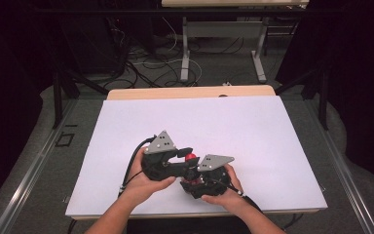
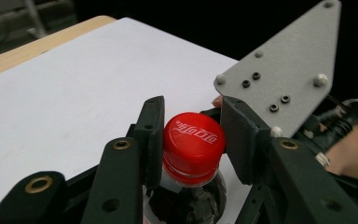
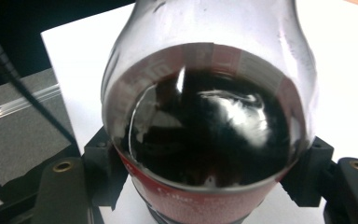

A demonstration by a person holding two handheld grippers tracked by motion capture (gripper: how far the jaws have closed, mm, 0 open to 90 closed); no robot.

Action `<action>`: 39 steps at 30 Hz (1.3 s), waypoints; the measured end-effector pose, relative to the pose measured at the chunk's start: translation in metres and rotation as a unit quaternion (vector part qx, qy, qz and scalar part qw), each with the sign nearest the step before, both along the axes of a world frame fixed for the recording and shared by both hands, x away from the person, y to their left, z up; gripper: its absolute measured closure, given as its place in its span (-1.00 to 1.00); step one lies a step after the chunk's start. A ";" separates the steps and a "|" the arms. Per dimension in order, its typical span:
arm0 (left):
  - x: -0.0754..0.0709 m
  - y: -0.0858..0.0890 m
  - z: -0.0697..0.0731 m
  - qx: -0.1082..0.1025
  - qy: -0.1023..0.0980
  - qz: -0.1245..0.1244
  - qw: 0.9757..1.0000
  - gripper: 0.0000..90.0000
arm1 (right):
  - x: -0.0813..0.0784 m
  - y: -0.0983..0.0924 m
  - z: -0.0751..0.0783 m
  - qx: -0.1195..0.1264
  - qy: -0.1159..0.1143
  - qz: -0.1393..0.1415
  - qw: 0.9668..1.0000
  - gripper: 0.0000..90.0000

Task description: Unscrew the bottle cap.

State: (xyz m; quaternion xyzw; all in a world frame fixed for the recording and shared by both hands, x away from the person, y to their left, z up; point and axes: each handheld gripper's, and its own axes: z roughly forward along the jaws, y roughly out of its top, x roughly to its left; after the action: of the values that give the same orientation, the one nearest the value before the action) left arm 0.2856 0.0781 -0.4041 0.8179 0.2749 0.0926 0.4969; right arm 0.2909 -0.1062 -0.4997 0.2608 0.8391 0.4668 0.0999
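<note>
Left gripper view shows the left gripper (image 2: pixel 193 140) clamped on the red cap (image 2: pixel 193 144) of a cola bottle (image 2: pixel 186 200), 1 pad on each side. Right gripper view shows the right gripper (image 3: pixel 205 177) squeezing the bottle's body at its red label (image 3: pixel 191 205). High view places both low over the white surface (image 1: pixel 253 126).

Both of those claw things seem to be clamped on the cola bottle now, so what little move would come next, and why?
Probably a twist of the left gripper to loosen the red cap. Its jaws are shut on the cap's sides, while the right gripper clamps the bottle body, bracing it. The cap sits fully on.
</note>
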 end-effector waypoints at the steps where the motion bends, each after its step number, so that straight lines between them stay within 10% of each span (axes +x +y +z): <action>1: -0.002 -0.002 0.000 0.002 0.000 0.015 1.000 0.37 | 0.000 0.001 -0.001 0.006 -0.002 -0.008 1.000 -0.37; 10: -0.007 -0.014 -0.001 -0.012 0.016 0.099 0.995 0.37 | 0.000 0.000 -0.002 -0.001 -0.004 -0.039 0.999 -0.37; 22: -0.004 -0.004 0.004 -0.020 0.018 0.079 0.997 0.36 | 0.003 -0.002 -0.002 -0.001 -0.007 -0.038 0.999 -0.37; 39: 0.015 0.031 -0.010 -0.019 0.027 0.138 0.990 0.36 | 0.013 -0.013 -0.005 0.001 -0.009 -0.071 0.997 -0.37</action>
State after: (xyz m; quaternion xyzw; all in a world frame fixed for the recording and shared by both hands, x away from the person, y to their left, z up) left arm 0.3002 0.1086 -0.4141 0.7644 0.4005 0.1330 0.4874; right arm 0.3036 -0.1195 -0.5046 0.3156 0.8169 0.4619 0.1403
